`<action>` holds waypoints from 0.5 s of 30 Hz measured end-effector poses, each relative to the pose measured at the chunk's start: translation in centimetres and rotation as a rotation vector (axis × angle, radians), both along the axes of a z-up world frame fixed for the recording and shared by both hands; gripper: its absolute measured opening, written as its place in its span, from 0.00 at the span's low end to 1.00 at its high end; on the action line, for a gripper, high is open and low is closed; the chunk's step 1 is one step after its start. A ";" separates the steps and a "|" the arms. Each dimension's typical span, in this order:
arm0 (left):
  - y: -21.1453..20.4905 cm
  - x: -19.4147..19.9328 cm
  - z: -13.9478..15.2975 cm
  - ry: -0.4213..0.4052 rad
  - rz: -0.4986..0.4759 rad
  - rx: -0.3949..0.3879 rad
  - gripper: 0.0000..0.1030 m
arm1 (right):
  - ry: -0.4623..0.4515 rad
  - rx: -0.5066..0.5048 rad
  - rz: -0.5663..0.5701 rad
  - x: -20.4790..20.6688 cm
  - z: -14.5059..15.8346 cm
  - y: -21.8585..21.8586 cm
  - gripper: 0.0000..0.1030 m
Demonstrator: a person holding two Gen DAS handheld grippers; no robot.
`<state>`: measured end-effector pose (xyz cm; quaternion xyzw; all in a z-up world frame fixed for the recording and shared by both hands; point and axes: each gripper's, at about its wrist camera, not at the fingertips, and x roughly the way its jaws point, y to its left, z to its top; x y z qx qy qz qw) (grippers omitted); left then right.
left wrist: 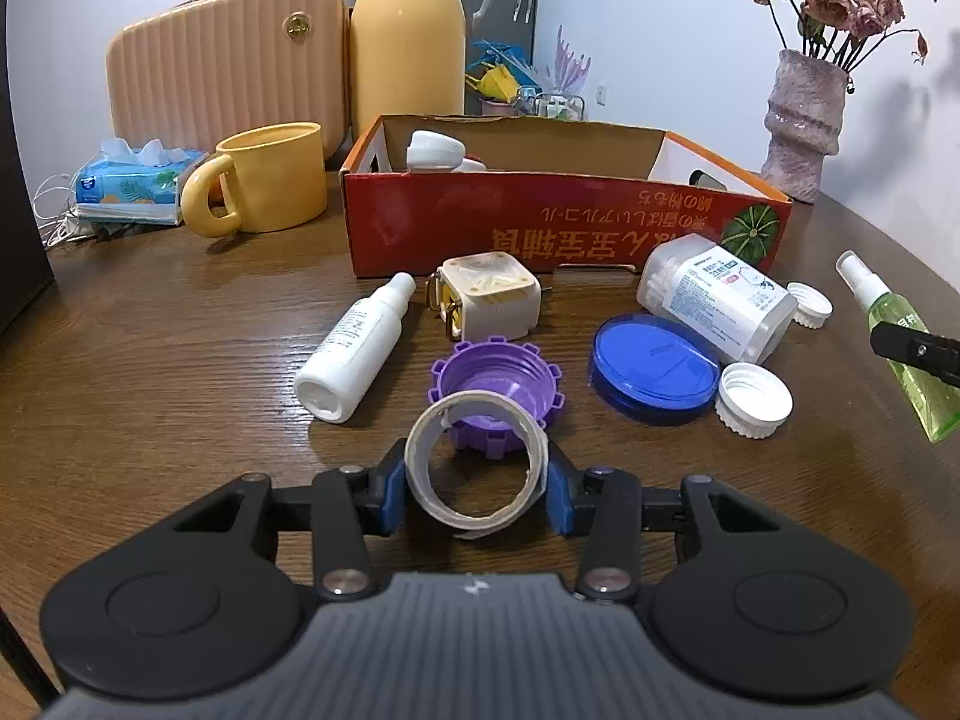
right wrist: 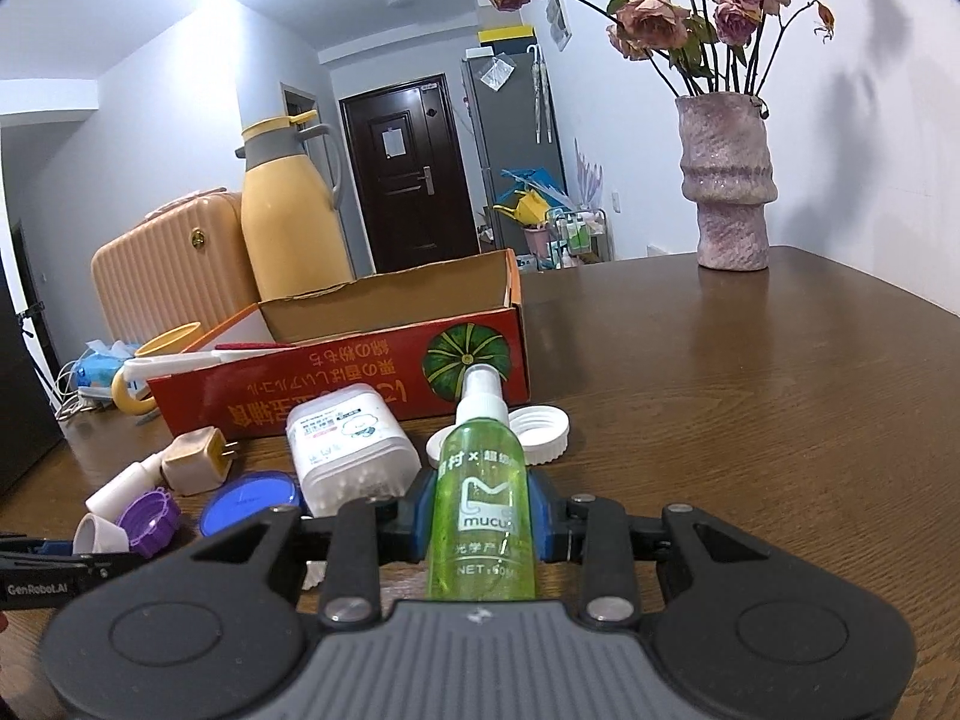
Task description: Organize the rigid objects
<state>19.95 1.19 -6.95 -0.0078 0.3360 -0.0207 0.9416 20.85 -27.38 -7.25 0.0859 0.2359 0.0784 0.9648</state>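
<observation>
Left gripper (left wrist: 476, 483) is clamped on a roll of tape (left wrist: 477, 463) — blue pads press its left and right sides, ring opening facing the camera. No earlier picture to compare.

Right gripper (right wrist: 480, 522) is clenched on a green spray bottle (right wrist: 482, 498), nozzle pointing away, toward the red cardboard box (right wrist: 336, 402). In the left wrist view the same bottle shows at the far right edge, lifted off the table (left wrist: 150, 360).

Loose items on the wooden table, near side of the box:
- purple cap (left wrist: 495, 384), open side up, just behind the tape roll
- white bottle (left wrist: 354, 354) lying on its side, left of the purple cap
- beige plug adapter (left wrist: 489, 297) close to the box front
- blue round lid (left wrist: 654, 369), right of the purple cap
- clear tub of cotton swabs (left wrist: 714, 303) lying on its side, touching or nearly touching the blue lid's far edge
- white ridged cap (left wrist: 755, 399) just right of the blue lid; a second white cap (left wrist: 810, 303) farther back

The box is open-topped; a white object (left wrist: 435, 150) lies in its far left part — what it is I cannot tell.

Background, left: yellow mug (left wrist: 270, 180), tissue pack (left wrist: 135, 186), yellow thermos (left wrist: 408, 30), ribbed peach case (left wrist: 222, 66). Far right: pink vase (left wrist: 801, 126) with dried roses.
</observation>
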 end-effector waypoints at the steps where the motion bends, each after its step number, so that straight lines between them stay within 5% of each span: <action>1: 0.0 0.0 0.1 -0.003 0.000 -0.001 0.43 | -0.001 -0.001 -0.001 0.0 0.0 0.0 0.30; 15: 0.3 -0.8 1.1 -0.068 0.013 -0.003 0.43 | -0.029 -0.013 -0.016 -0.2 0.3 0.2 0.30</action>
